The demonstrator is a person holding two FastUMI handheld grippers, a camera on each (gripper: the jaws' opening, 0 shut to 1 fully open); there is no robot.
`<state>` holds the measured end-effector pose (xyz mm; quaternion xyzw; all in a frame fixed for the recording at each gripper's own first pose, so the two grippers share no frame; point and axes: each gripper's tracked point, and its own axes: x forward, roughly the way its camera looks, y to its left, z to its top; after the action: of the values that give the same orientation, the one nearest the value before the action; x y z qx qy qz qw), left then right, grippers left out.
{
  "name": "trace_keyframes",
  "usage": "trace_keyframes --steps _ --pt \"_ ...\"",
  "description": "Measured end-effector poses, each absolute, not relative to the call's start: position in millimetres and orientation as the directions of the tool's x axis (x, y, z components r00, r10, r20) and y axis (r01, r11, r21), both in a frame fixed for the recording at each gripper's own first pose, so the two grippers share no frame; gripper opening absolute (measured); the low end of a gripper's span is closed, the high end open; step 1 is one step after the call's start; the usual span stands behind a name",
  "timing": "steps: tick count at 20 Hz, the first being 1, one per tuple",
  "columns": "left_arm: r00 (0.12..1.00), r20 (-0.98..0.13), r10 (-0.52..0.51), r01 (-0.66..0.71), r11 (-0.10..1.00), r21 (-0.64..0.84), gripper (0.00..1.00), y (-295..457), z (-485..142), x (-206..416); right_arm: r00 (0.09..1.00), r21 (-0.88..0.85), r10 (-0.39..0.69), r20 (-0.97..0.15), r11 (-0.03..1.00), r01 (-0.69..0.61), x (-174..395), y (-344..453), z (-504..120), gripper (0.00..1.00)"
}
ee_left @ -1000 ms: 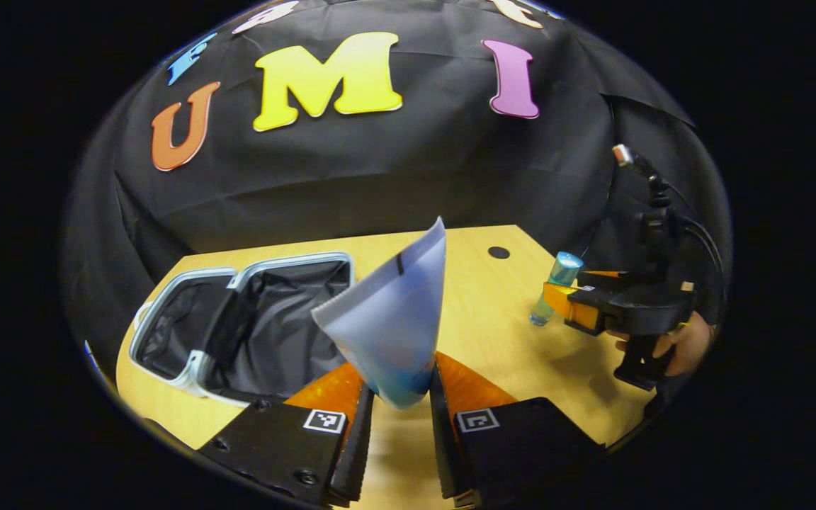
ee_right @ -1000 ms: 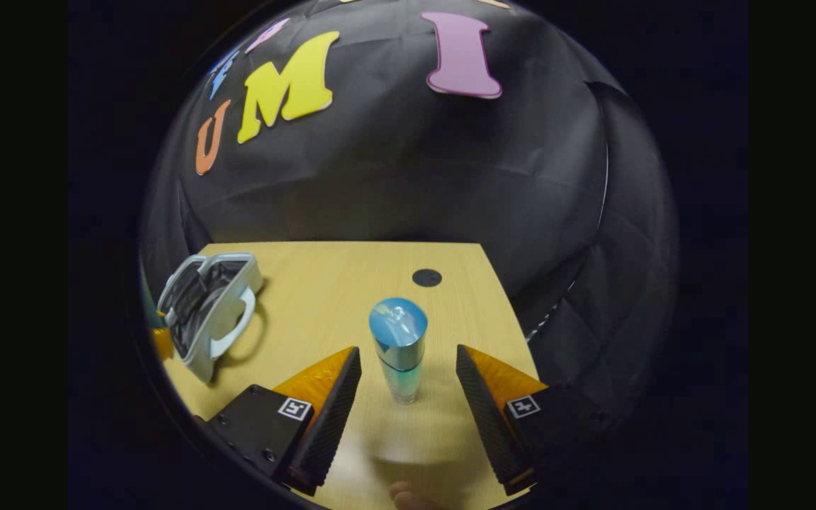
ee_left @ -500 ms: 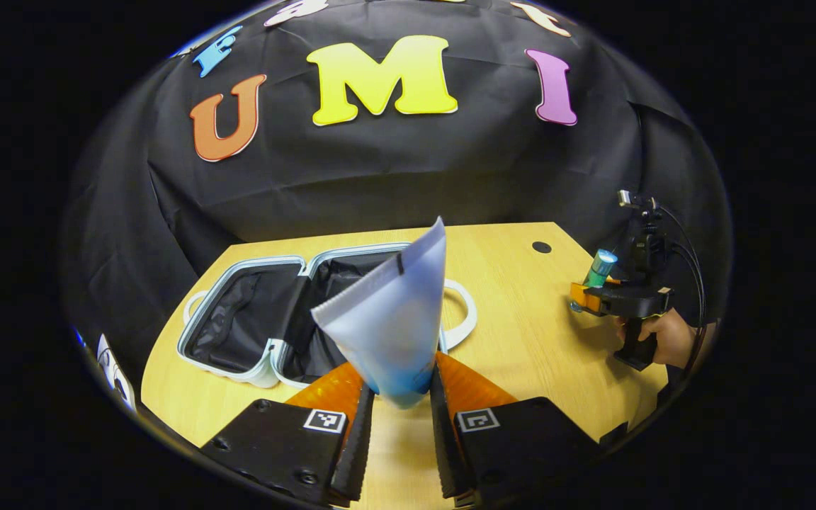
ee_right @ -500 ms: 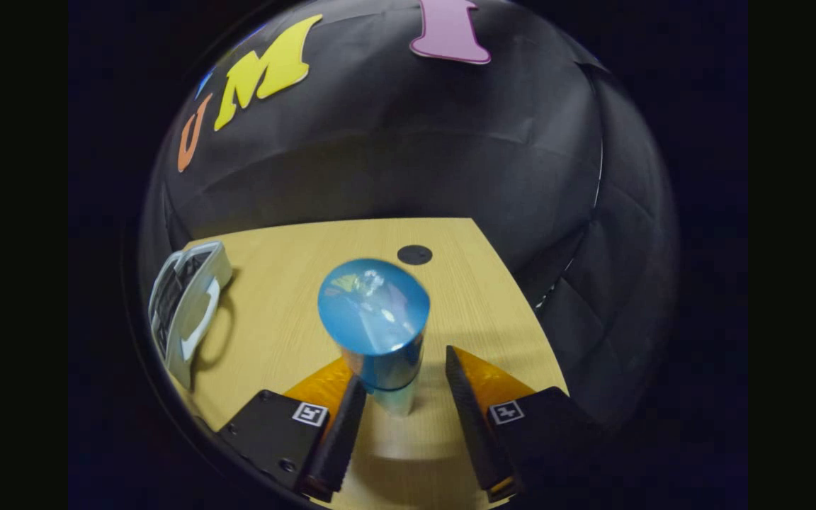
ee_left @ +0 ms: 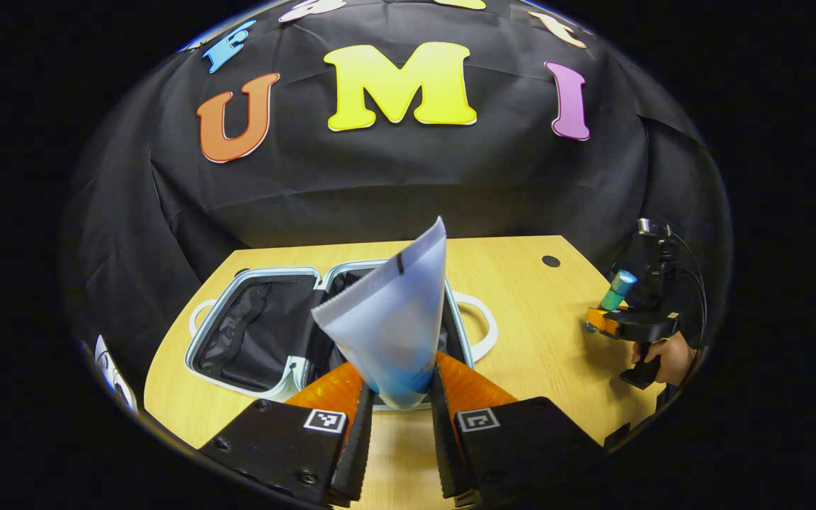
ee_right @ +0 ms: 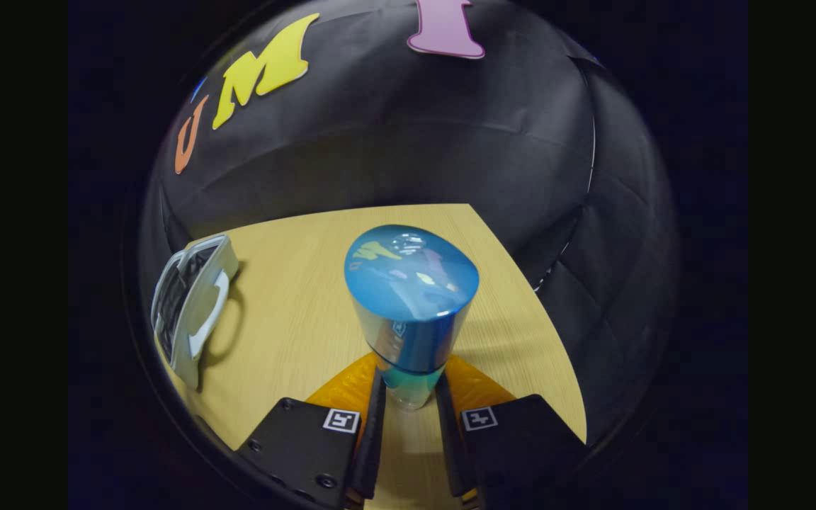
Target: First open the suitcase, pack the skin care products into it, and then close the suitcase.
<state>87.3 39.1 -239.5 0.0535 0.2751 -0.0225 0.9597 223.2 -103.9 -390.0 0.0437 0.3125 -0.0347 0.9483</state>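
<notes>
My left gripper [ee_left: 399, 411] is shut on a pale blue squeeze tube [ee_left: 390, 319], which stands up between its fingers, crimped end on top. Just beyond it the white suitcase [ee_left: 238, 312] lies open flat on the wooden table [ee_left: 521, 340], its black lining showing. My right gripper [ee_right: 408, 418] is shut on a blue-capped bottle [ee_right: 411, 304] that stands upright on the table. From the left gripper view that gripper [ee_left: 627, 326] and the bottle [ee_left: 619, 287] appear at the far right, held by a hand [ee_left: 666, 350]. The suitcase [ee_right: 192, 312] sits at the left edge of the right gripper view.
A black cable hole [ee_left: 550, 261] marks the table's far right corner. The suitcase's white handle [ee_left: 482, 326] sticks out toward the right. The table's right edge runs close beside the bottle in the right gripper view.
The right gripper's fingers closed from wide apart onto the bottle. The left gripper, holding the tube, swung so the open suitcase now lies straight ahead.
</notes>
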Motion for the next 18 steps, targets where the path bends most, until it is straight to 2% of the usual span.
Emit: trace_keyframes --steps 5,10,14,18 --pt "0.827 -0.562 -0.014 0.075 0.994 0.086 0.43 84 -252 104 0.824 0.065 -0.018 -0.567 0.996 0.067 183 -84 -357 0.35" --pt "0.780 -0.625 -0.024 0.084 0.994 0.067 0.43 115 -297 142 0.805 0.133 -0.037 -0.592 0.981 0.143 139 -58 -326 0.35" --pt "0.710 -0.702 -0.049 0.107 0.994 0.038 0.43 117 -343 161 0.809 0.107 -0.070 -0.584 0.981 0.162 111 -41 -294 0.35" --pt "0.620 -0.783 -0.051 0.096 0.995 0.012 0.43 119 -385 163 0.829 0.074 -0.061 -0.557 0.990 0.122 92 -19 -267 0.35"
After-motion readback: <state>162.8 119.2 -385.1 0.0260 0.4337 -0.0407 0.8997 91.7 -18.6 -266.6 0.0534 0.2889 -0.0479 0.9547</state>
